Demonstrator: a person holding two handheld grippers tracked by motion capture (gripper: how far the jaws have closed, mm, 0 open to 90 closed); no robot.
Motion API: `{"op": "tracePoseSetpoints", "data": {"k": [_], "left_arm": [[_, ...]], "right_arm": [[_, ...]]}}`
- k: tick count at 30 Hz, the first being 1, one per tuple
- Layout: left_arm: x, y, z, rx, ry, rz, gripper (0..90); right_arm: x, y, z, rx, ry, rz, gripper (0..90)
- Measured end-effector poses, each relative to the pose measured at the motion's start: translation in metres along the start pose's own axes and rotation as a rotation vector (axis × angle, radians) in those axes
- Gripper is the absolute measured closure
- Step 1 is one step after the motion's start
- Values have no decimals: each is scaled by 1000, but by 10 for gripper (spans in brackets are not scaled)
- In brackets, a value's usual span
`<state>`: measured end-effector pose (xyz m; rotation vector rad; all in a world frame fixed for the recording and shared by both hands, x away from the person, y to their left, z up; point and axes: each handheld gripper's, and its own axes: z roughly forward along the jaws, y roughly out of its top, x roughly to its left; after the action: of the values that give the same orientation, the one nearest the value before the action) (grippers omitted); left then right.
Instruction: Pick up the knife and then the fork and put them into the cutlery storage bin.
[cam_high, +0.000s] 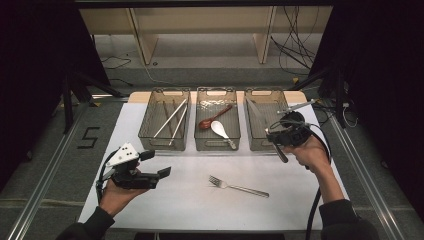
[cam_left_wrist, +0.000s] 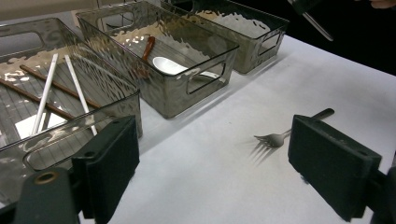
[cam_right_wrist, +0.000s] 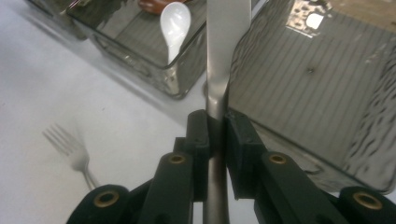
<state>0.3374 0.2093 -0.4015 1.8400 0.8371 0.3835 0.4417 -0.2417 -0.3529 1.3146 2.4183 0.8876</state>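
The right tool (cam_right_wrist: 217, 140) clamps a table knife (cam_right_wrist: 224, 56) over the right bin (cam_high: 260, 142); next it must lower and release; the left tool (cam_left_wrist: 219, 172) hovers open, empty

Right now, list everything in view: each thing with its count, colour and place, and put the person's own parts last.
Bins: three, clear smoky grey, side by side at the far edge of the mat.
Chopsticks: two white and two brown, in the left bin.
Spoons: one brown, one white, in the middle bin.
Knife: one, silver, clamped in the right gripper over the right bin.
Fork: one, silver, lying on the mat in front of the bins.
Mat: one, white, covering the table.
Left gripper: black, jaws open, holding nothing, at the mat's left side.
Right gripper: black, shut on the knife.
Hands: two, dark sleeves, each holding a gripper.
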Motion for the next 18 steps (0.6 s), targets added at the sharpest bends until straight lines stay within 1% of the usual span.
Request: {"op": "tracePoseSetpoints", "data": {"k": [8, 11, 12, 18], "left_arm": [[0, 0, 0, 1, -1, 5, 159], [-1, 0, 0, -2, -1, 4, 159], [-1, 0, 0, -5, 0, 0, 159], [-1, 0, 0, 2, -2, 6, 159]], "right_arm": [[-16, 22, 0, -7, -35, 24, 808], [-23, 29, 2, -13, -34, 33, 808], [-25, 32, 2, -12, -42, 35, 808], [-34, 46, 6, -12, -67, 38, 808]]}}
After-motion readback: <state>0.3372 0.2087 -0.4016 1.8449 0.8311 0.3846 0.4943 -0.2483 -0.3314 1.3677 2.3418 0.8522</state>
